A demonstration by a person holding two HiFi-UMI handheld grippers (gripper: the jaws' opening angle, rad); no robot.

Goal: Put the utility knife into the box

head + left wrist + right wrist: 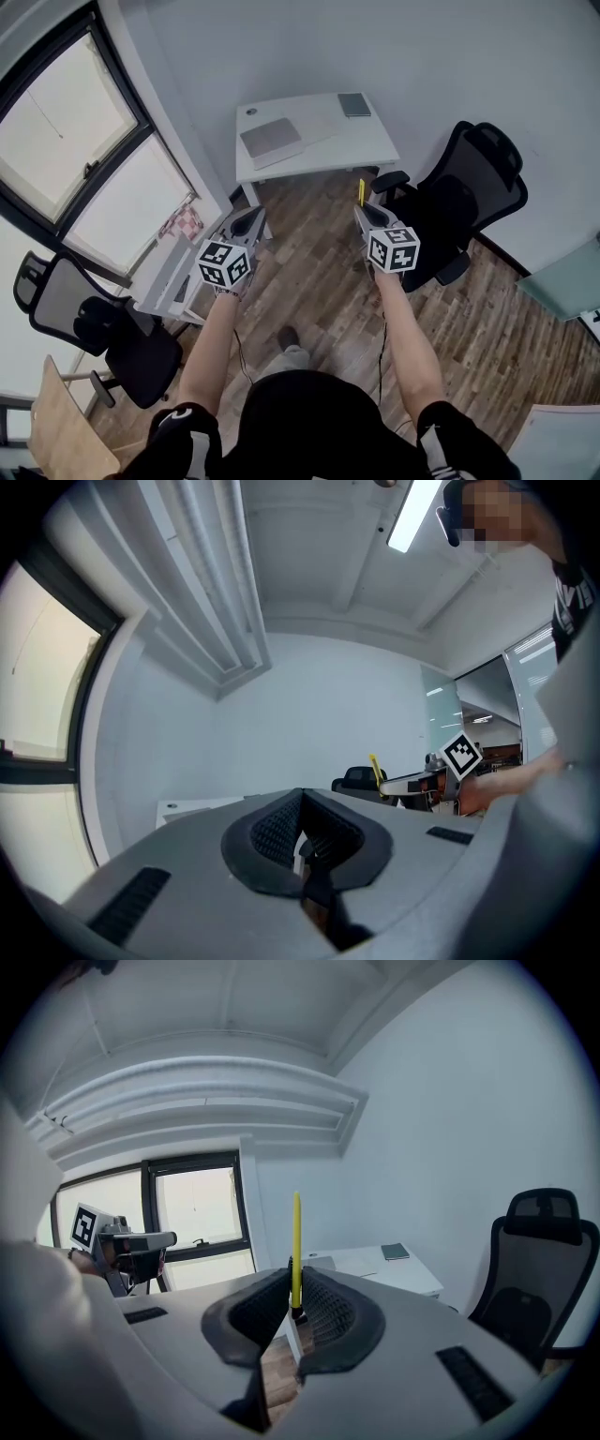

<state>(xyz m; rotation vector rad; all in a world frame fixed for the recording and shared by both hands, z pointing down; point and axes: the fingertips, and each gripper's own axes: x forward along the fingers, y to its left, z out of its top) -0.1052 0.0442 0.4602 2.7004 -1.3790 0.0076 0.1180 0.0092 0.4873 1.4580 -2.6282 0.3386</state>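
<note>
A white desk (366, 141) stands at the upper middle of the head view on wood flooring (319, 281), bearing a flat grey box (270, 137) left and a small dark notebook (354, 104) at its upper right.

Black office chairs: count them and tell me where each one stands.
2. One black office chair stands right of the white desk; the other stands at the left, by the window. Others may lie outside the head view.

Matt grey plastic right gripper (293, 1279) — ribbed black pads (325, 1312), smooth yellow utility knife (296, 1241), wood-grain floor (323, 295)
</note>
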